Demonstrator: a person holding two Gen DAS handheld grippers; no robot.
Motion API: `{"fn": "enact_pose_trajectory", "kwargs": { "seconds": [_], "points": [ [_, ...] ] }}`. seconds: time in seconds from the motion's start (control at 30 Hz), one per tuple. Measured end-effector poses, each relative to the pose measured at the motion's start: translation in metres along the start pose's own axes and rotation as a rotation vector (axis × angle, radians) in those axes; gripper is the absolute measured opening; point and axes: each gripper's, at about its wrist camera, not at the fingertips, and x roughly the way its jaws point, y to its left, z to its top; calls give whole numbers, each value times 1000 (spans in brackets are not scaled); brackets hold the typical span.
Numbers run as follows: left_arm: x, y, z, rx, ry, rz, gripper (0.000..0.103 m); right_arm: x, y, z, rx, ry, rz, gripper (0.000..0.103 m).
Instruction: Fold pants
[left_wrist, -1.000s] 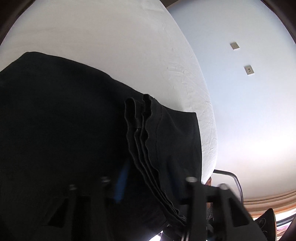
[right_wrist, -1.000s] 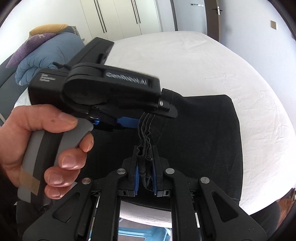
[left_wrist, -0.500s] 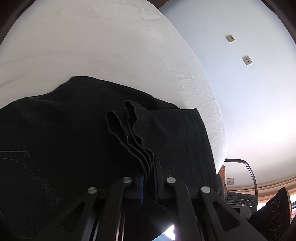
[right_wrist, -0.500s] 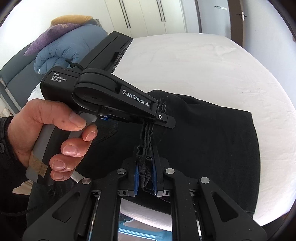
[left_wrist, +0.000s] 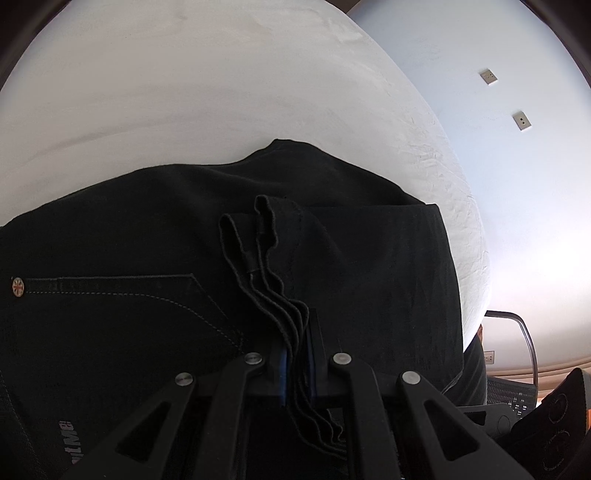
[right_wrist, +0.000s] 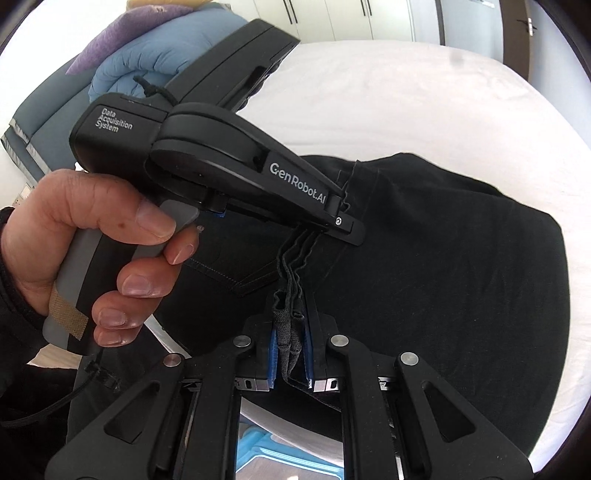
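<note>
Black pants (left_wrist: 369, 280) lie folded on a white bed (left_wrist: 184, 92), a back pocket (left_wrist: 155, 295) facing up. My left gripper (left_wrist: 297, 354) is shut on the bunched layered hem edges of the pants. My right gripper (right_wrist: 290, 332) is shut on the same bunch of edges, just in front of the left gripper (right_wrist: 343, 225), which a hand (right_wrist: 92, 251) holds in the right wrist view. The pants (right_wrist: 443, 277) spread to the right under both grippers.
The bed (right_wrist: 424, 96) has its edge near a pale wall (left_wrist: 517, 184) on the right. A blue duvet and purple pillow (right_wrist: 147, 48) lie on a grey couch at the left. White wardrobe doors and a door stand behind. A chair frame (left_wrist: 524, 332) is beside the bed.
Both grippers carried the bunched hem edges forward over the pants, so the fold has advanced and the back pocket now shows in the left wrist view. Both stayed shut.
</note>
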Motion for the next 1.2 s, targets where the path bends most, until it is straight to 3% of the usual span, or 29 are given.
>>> {"fn": "enact_pose_trajectory", "kwargs": {
  "seconds": [0.17, 0.23, 0.27, 0.33, 0.37, 0.4, 0.43, 0.5, 0.57, 0.67, 0.73, 0.83, 1.0, 1.2],
  "points": [
    [7, 5, 1, -21, -9, -5, 14, 27, 4, 6, 32, 58, 17, 13],
    [3, 5, 0, -15, -16, 8, 21, 34, 2, 5, 48, 79, 28, 13],
    [-2, 6, -1, -6, -25, 24, 27, 35, 0, 4, 58, 85, 37, 14],
    [-13, 4, -3, 13, -51, 81, 51, 31, -5, 3, 79, 90, 68, 16],
    [-20, 4, -5, 25, -74, 141, 73, 27, -7, 1, 86, 97, 87, 19],
    [-27, 3, -7, 37, -102, 204, 80, 23, -9, -1, 93, 104, 112, 30],
    [-33, 2, -8, 44, -121, 248, 80, 17, -11, -5, 101, 107, 139, 52],
    [-45, -2, -10, 46, -162, 302, 80, -2, -19, -12, 133, 86, 208, 64],
    [-55, -15, -13, 55, -221, 272, 80, -27, -37, -17, 171, 42, 275, 64],
    [-48, -38, -19, 94, -244, 237, 80, -56, -89, -14, 291, -24, 353, 64],
    [-28, -54, -27, 151, -210, 245, 80, -66, -130, -6, 374, -65, 372, 64],
    [-3, -42, -40, 164, -124, 250, 76, -70, -186, 15, 450, -101, 419, 64],
    [11, -49, -65, 187, -154, 326, 76, -41, -248, 51, 532, -84, 532, 64],
    [10, -47, -70, 138, -158, 313, 77, 26, -286, 52, 612, 13, 499, 62]
  ]
}}
